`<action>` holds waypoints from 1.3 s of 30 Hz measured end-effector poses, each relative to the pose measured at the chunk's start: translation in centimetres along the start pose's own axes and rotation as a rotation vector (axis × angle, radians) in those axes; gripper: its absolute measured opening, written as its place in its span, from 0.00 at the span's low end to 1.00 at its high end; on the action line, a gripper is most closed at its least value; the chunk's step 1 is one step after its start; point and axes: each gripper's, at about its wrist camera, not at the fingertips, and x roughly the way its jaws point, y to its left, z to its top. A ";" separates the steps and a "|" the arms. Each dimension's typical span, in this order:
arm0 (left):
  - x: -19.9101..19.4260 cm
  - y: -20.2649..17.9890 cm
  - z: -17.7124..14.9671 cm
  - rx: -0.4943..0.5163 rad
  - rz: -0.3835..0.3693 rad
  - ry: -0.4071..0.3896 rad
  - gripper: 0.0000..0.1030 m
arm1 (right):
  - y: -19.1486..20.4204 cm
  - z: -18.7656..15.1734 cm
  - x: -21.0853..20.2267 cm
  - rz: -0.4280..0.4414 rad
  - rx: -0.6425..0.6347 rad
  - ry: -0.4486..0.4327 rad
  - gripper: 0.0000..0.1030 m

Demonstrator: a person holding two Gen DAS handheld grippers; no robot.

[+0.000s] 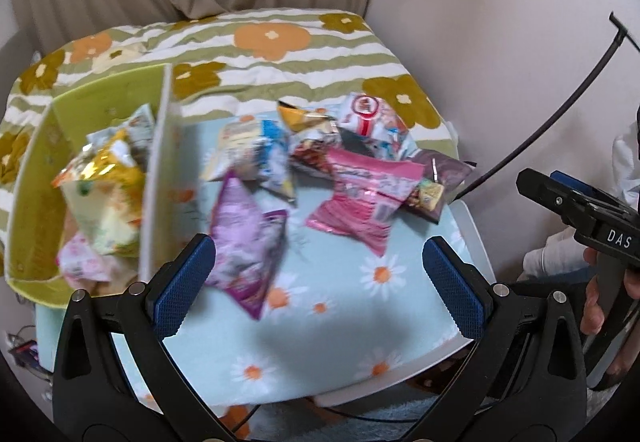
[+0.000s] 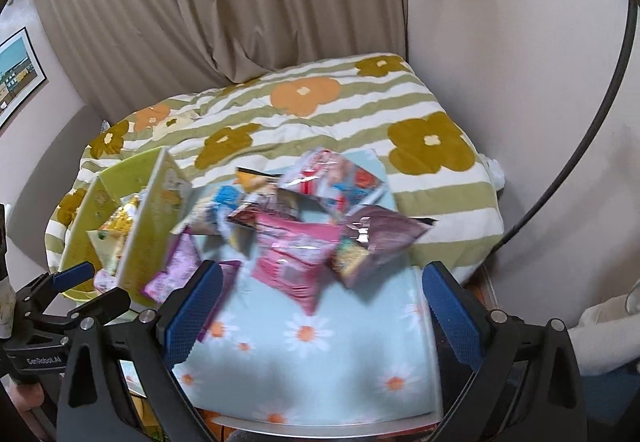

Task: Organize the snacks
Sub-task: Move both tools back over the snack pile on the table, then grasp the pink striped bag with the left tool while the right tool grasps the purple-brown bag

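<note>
Several snack bags lie in a loose pile on the table's daisy cloth [image 1: 344, 322]: a purple bag [image 1: 248, 242], a pink bag [image 1: 364, 197], a blue and white bag [image 1: 260, 149], a red and white bag [image 1: 372, 117] and a dark maroon bag [image 1: 444, 173]. To the left, a green box [image 1: 32, 177] holds a yellow bag [image 1: 104, 193] and other packs. My left gripper [image 1: 319, 246] hovers open over the cloth, its left finger beside the purple bag. My right gripper [image 2: 323, 268] is open too, just short of the pink bag [image 2: 296, 254], with nothing between its fingers.
Behind the table is a bed with a striped floral duvet [image 1: 280, 41], then a beige curtain [image 2: 240, 1] and a wall. A black cable [image 1: 560, 113] arcs on the right. A hand [image 1: 596, 306] grips the right gripper's handle. The table's front edge is close.
</note>
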 end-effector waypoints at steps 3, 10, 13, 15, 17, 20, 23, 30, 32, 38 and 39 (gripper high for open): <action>1.8 -2.0 0.5 0.017 0.008 0.011 1.00 | -2.6 0.5 1.2 0.003 0.012 0.024 0.97; 7.6 -4.6 1.2 0.084 0.004 0.068 1.00 | -6.8 0.7 5.8 0.050 0.115 0.116 0.97; 10.5 -4.7 1.2 0.117 -0.006 0.107 1.00 | -7.6 0.8 7.8 0.059 0.148 0.135 0.97; 12.4 -4.9 1.3 0.145 0.000 0.135 1.00 | -7.8 0.8 9.0 0.057 0.166 0.143 0.97; 13.8 -5.1 1.5 0.167 -0.003 0.153 1.00 | -8.2 1.0 10.1 0.061 0.189 0.153 0.97; 15.6 -5.1 2.0 0.182 -0.026 0.173 1.00 | -8.5 1.4 12.1 0.057 0.209 0.180 0.97; 17.7 -5.4 2.2 0.213 -0.026 0.198 1.00 | -8.7 1.5 14.0 0.059 0.244 0.210 0.97; 20.2 -5.3 2.4 0.223 -0.040 0.228 0.97 | -8.1 1.8 16.8 0.061 0.283 0.235 0.97; 20.7 -5.3 2.5 0.221 -0.058 0.240 0.86 | -8.0 1.9 17.4 0.058 0.290 0.240 0.97; 21.2 -5.4 2.3 0.231 -0.070 0.246 0.70 | -7.8 1.9 18.3 0.056 0.303 0.244 0.97; 21.1 -5.3 2.3 0.228 -0.077 0.247 0.69 | -7.7 1.9 18.3 0.053 0.301 0.243 0.97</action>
